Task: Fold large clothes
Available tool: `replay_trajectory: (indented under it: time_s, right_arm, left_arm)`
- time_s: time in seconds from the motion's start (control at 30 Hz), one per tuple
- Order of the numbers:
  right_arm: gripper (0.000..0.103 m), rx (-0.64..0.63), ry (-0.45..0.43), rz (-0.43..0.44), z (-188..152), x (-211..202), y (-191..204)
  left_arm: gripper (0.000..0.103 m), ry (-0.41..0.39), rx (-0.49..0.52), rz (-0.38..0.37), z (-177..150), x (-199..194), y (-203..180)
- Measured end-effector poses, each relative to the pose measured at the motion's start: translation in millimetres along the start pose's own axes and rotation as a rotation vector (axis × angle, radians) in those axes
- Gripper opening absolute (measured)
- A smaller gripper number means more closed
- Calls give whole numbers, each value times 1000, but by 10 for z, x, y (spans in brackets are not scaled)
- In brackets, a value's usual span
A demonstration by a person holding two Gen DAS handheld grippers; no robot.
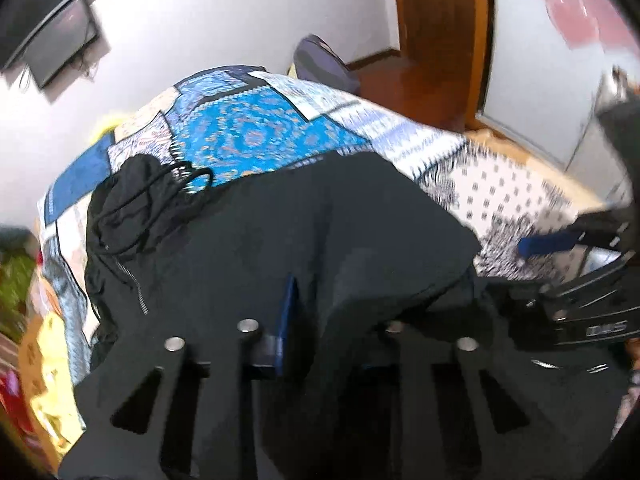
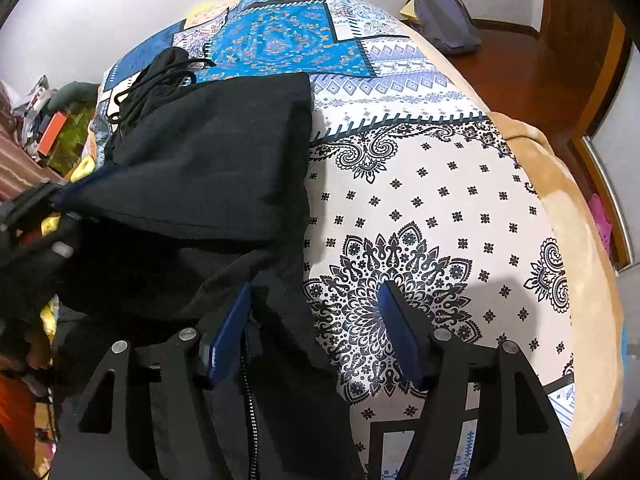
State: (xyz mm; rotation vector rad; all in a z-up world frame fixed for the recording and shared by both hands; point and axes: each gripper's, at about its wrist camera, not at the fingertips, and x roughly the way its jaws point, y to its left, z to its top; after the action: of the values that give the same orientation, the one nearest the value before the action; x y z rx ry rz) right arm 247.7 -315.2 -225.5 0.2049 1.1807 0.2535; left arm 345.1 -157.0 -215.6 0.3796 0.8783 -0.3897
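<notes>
Right wrist view: right claw [image 2: 316, 320] agape over black jacket [image 2: 208, 168]; left claw [image 1: 320, 304] pinching it.

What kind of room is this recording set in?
Most likely a bedroom in a home: a black jacket lies on a bed with a patterned bedspread, a wooden door stands behind it, and a screen hangs on the wall.

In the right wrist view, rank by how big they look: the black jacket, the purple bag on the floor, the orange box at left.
1. Black jacket, by far the largest in frame.
2. Purple bag.
3. Orange box, smallest.
The jacket lies nearest the camera, so its lead is exaggerated; the bag and box are both far off.
</notes>
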Motion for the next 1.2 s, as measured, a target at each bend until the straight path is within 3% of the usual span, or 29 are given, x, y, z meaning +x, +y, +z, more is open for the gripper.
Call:
replay_trajectory:
  time_s: [0.17, 0.33, 0.47, 0.6, 0.8, 0.87, 1.0, 1.1, 1.2]
  right_arm:
    - [62, -29, -6, -39, 0, 10, 64]
    - [62, -40, -4, -56, 14, 28, 102]
    - [62, -38, -1, -53, 1, 33, 121]
    - [63, -44, -4, -67, -15, 40, 162]
    - [64, -52, 8, -101, -9, 35, 215]
    - [64, -62, 14, -131, 6, 16, 254]
    - [64, -105, -18, -180, 63, -109, 379]
    - [64, -113, -57, -125, 124, -240, 476]
    - [64, -116, -81, -77, 188, -290, 590]
  left_arm:
    - [23, -51, -123, 9, -92, -361, 439]
    - [23, -51, -244, 50, -368, -615, 895]
    - [31, 11, -300, 54, -705, -568, 1076]
    - [45, 81, -415, 15, -1119, -413, 1206]
    - [59, 89, -609, -69, -1511, -389, 1347]
    - [59, 95, -586, -52, -1486, -418, 1295]
    - [59, 88, -431, 62, -1294, -525, 1101]
    - [63, 55, -307, 190, -1135, -612, 921]
    - [67, 32, -221, 239, -988, -613, 771]
